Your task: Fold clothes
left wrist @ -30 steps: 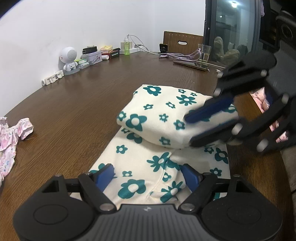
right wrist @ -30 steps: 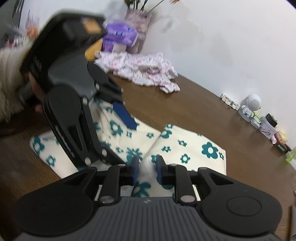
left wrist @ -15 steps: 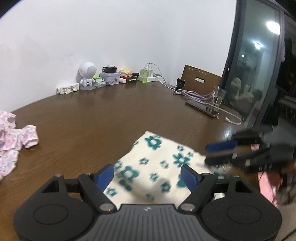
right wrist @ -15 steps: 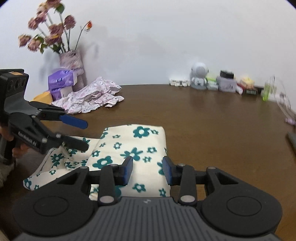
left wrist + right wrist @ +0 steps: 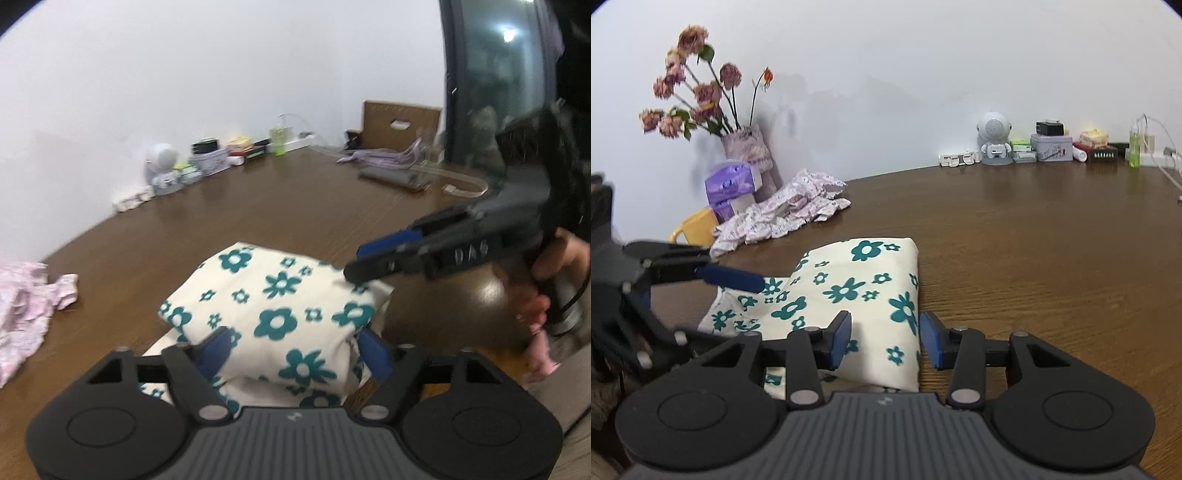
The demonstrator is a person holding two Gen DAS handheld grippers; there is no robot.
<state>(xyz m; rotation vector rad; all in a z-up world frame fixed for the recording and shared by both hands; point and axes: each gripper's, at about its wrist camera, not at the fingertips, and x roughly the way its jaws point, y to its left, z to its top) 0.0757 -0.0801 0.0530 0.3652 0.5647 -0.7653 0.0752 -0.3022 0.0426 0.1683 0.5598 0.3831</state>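
Cream fabric printed with teal flowers forms the folded garment [image 5: 280,314], which lies on the brown wooden table [image 5: 1034,258] near its front edge, an upper fold stacked on a flatter lower layer.

A crumpled pink-patterned garment [image 5: 790,210] lies well apart on the table, towards the wall. Beside it stand a purple tissue pack [image 5: 733,184] and a vase of dried roses [image 5: 746,147]. A white robot figurine [image 5: 995,142] and small boxes are lined up along the wall. Nothing is placed between the grippers and the folded garment.

The left gripper [image 5: 295,347] is pointed downward at the near end of the stack; its jaws are closing, with the upper fold between them, and pad contact cannot be confirmed. The right gripper [image 5: 884,338] is held by a hand [image 5: 546,280] at the stack's right edge; its jaws are opening, with the fabric edge between them and a gap visible at the right pad.

Compared with one second earlier, the right gripper's pinch on the fabric has been released, and the left gripper has been shifted from the lower layer to the upper fold.
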